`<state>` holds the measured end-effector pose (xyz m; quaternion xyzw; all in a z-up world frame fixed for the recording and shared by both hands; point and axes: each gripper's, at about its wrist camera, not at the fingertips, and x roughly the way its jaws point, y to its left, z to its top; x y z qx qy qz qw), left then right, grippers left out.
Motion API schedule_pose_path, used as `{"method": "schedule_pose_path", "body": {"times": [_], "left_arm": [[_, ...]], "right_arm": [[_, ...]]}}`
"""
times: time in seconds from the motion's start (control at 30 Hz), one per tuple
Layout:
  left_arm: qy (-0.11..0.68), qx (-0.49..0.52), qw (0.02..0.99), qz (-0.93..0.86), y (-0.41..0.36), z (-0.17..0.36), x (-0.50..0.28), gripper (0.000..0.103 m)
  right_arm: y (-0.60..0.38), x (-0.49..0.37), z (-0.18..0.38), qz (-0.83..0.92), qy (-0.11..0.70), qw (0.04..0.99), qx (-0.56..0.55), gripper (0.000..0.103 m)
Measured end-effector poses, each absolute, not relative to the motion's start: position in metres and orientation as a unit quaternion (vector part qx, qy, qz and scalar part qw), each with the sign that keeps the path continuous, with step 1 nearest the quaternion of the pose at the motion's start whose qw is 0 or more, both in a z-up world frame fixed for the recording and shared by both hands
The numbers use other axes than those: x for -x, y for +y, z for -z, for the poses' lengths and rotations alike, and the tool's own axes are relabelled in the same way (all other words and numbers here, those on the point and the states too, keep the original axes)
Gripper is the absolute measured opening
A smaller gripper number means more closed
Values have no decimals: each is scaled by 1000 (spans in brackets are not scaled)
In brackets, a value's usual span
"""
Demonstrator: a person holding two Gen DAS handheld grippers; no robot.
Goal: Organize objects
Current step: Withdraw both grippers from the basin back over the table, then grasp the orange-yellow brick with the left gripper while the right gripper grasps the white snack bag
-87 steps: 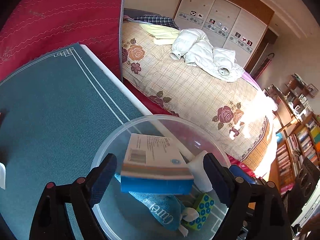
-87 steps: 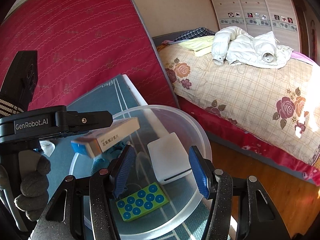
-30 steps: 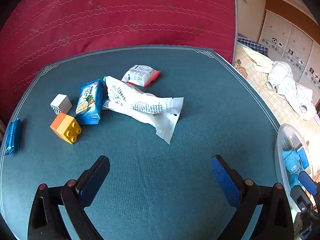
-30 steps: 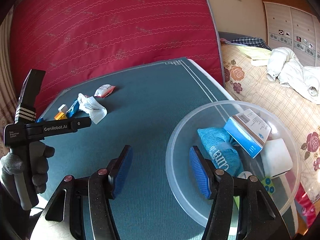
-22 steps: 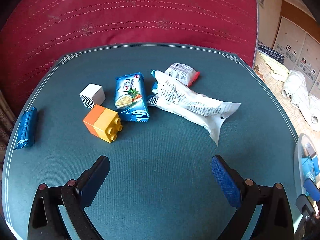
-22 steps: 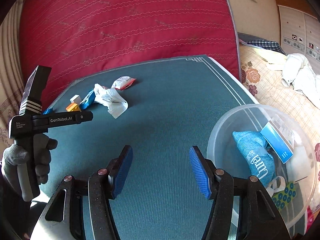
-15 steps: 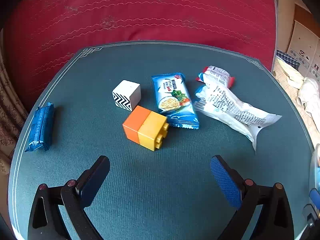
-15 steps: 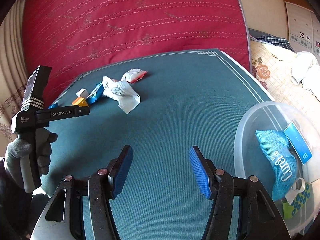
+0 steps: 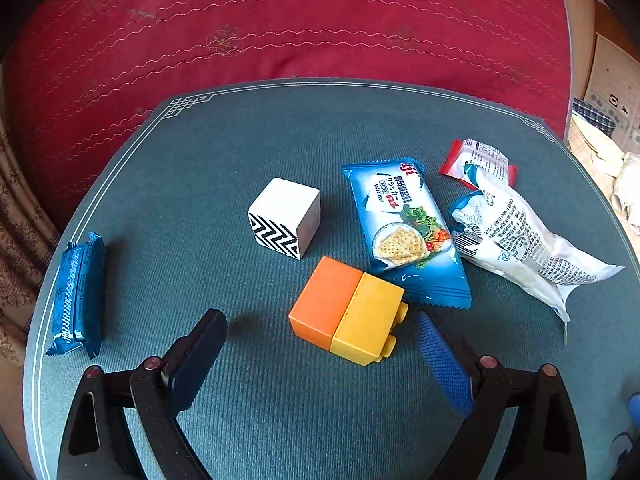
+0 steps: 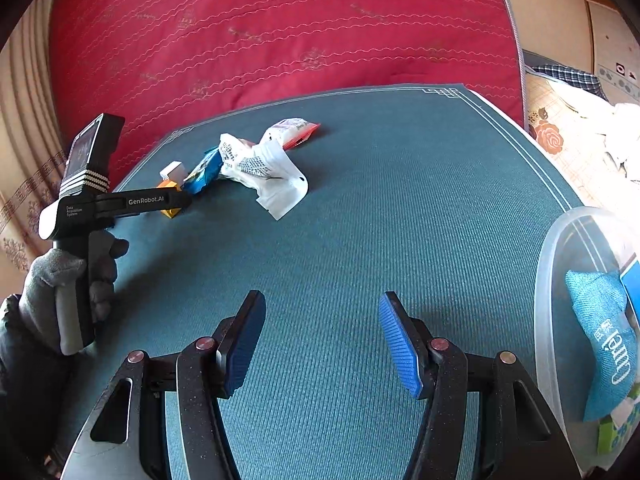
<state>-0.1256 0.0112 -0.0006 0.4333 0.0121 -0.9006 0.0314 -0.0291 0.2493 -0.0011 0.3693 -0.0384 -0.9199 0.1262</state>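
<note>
An orange-and-yellow toy block [image 9: 348, 316] lies on the green table mat [image 9: 280, 420], between the fingertips of my left gripper [image 9: 320, 320]. The jaws are closing and the pads stand clear of the block on both sides. Beyond it sit a white cube with a zigzag face [image 9: 286, 216], a blue cracker packet [image 9: 404, 228], a white printed packet [image 9: 520, 236] and a red-and-white packet [image 9: 480, 156]. A dark blue packet [image 9: 78, 292] lies apart at the left edge. My right gripper [image 10: 322, 298] hovers open over bare mat, holding nothing.
A clear plastic bowl [image 10: 548, 280] at the right table edge holds a blue pouch [image 10: 604, 340] and other items. A gloved hand [image 10: 60, 280] carries the left gripper body [image 10: 120, 204]. A red quilted mattress [image 9: 280, 20] rises behind the table; a bed [image 10: 560, 136] lies to the right.
The left gripper has swung left and come down close to the pile, so the block now lies between its jaws, which have narrowed a little. The right gripper also turned left, away from the bowl.
</note>
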Motion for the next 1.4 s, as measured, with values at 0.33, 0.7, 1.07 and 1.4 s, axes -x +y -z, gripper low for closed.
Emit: {"method": "schedule_pose_path", "body": {"times": [0.33, 0.7, 1.07, 1.4], "left_arm": [[-2, -412, 7, 911, 18, -3, 120, 61], [22, -399, 17, 917, 8, -7, 119, 52], [36, -399, 18, 916, 3, -5, 121, 52], [36, -398, 23, 917, 3, -4, 118, 52]], "right_arm": [[231, 66, -20, 922, -72, 163, -345, 60], [186, 126, -53, 919, -36, 213, -329, 62], [146, 180, -37, 899, 60, 231, -367, 62], [123, 200, -2, 869, 143, 235, -412, 62]]}}
